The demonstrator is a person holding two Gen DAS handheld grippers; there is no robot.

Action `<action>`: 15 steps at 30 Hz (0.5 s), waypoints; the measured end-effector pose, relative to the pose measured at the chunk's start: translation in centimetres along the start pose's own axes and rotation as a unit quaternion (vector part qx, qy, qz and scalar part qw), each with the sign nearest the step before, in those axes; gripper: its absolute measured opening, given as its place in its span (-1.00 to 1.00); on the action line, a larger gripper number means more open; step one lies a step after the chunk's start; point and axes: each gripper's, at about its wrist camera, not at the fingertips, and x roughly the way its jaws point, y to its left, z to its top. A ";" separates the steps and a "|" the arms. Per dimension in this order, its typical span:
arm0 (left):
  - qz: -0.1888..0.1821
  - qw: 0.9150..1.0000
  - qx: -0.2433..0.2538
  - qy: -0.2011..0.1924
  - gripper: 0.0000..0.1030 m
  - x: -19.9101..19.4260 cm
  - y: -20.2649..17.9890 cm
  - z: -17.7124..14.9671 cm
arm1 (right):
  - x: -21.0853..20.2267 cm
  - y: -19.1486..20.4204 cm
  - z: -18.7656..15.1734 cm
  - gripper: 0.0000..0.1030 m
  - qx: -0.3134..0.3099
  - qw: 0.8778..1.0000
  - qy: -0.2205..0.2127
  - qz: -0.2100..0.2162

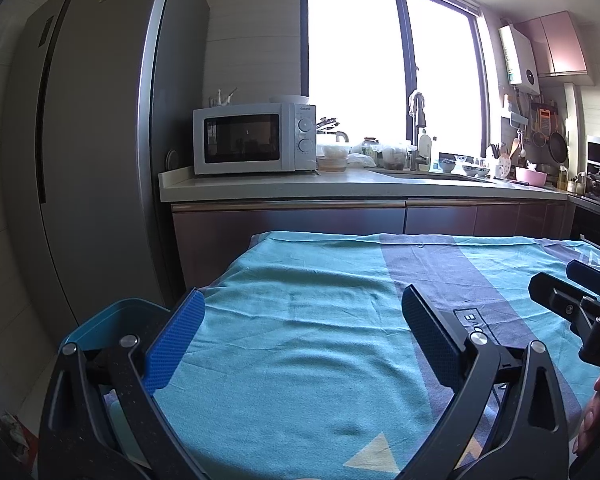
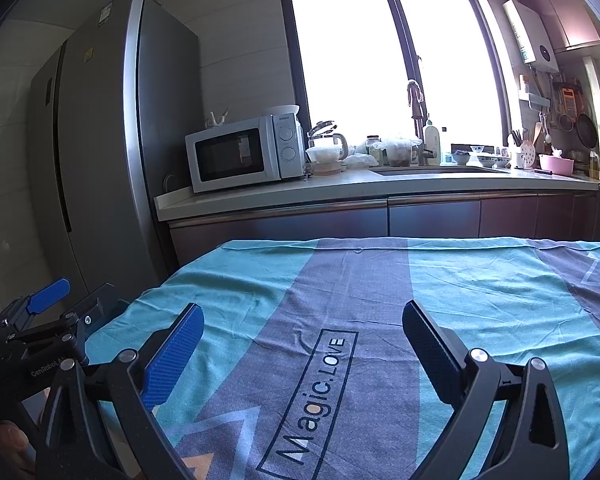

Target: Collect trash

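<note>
Left tongs [image 1: 302,320] and right tongs [image 2: 303,340], both spread wide and empty, hover above teal cloth [image 2: 480,300] covering surface. No trash visible on cloth. Blue bin [image 1: 112,320] at surface's left edge, beside left tongs. Risk: pads snag loose cloth, drag it; left tongs clip bin rim. Microwave [image 1: 256,138], cluttered counter beyond.

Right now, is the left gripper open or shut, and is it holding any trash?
Open and empty. The left gripper has its blue pads spread wide, with only the teal cloth visible between them.
</note>
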 end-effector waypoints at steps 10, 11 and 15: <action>0.001 1.000 -0.003 0.001 0.89 0.0 0.1 -0.1 | -0.1 -0.1 -0.1 0.87 0.004 1.000 0.001 -0.002; 0.001 1.000 -0.003 0.001 0.89 0.0 0.1 -0.1 | -0.1 -0.1 -0.1 0.87 0.004 1.000 0.000 -0.003; 0.001 1.000 -0.003 0.001 0.89 0.0 0.1 0.0 | -0.1 -0.1 -0.1 0.87 0.004 1.000 -0.001 -0.003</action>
